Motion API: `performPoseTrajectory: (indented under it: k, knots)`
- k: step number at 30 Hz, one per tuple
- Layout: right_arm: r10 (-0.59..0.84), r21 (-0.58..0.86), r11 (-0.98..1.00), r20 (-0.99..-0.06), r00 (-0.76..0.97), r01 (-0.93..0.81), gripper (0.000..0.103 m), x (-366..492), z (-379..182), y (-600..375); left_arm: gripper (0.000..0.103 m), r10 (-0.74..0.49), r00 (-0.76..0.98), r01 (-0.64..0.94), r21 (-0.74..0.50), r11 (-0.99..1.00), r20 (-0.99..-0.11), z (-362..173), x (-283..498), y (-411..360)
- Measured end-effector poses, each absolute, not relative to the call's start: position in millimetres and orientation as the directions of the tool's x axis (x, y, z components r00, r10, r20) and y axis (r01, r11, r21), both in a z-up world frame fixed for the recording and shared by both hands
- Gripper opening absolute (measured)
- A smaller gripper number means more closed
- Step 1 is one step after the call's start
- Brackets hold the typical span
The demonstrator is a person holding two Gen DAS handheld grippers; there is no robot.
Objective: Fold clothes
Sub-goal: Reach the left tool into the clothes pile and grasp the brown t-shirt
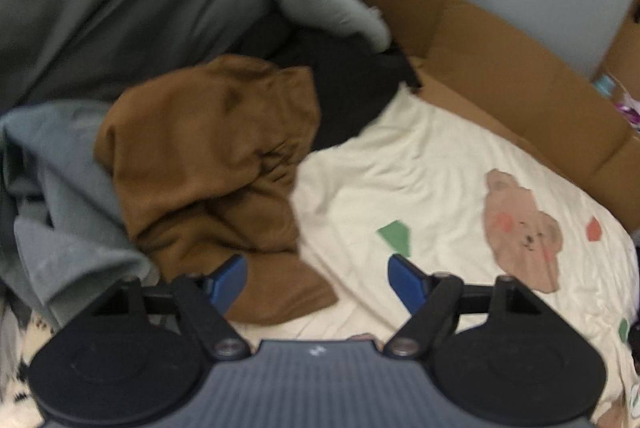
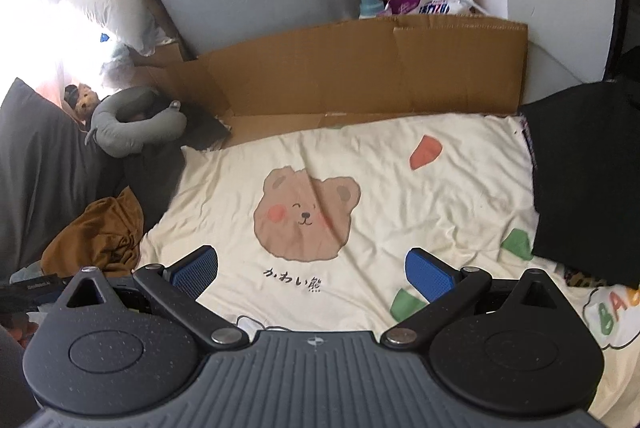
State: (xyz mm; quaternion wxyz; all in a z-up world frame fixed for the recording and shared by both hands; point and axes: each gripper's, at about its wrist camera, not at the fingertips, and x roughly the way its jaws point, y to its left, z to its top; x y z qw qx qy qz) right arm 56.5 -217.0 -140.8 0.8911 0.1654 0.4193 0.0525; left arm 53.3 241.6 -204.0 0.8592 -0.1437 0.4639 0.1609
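Here the left claw [image 1: 316, 278] gapes over the edge of the crumpled brown garment [image 1: 212, 164], gripping nothing; the right claw [image 2: 312, 274] hangs open and empty above the bear-print sheet [image 2: 400, 196].

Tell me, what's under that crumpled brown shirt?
The brown shirt lies partly on the cream bear sheet and against a grey-blue garment. A dark cloth shows behind it. Whatever lies beneath its middle is covered.

Both wrist views look steeply down, sharing the bear-print sheet [image 1: 420, 168].
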Motion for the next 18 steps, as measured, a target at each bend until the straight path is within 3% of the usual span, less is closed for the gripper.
performPoseTrajectory:
  k: [10, 12, 18]
  knots:
    - [0.278, 0.368, 0.930, -0.738, 0.615, 0.021, 0.103, 62, -177, -206, 0.086, 0.196, 0.454, -0.526, -0.084, 0.846, -0.869, -261, 42, 270]
    - [0.298, 0.379, 0.925, -0.738, 0.606, 0.007, 0.103, 64, -185, -202, 0.092, 0.206, 0.444, -0.570, -0.098, 0.816, -0.872, -273, 38, 277]
    - [0.329, 0.390, 0.921, -0.758, 0.563, -0.012, 0.103, 70, -210, -187, 0.093, 0.228, 0.448, -0.641, -0.133, 0.755, -0.864, -304, 28, 292]
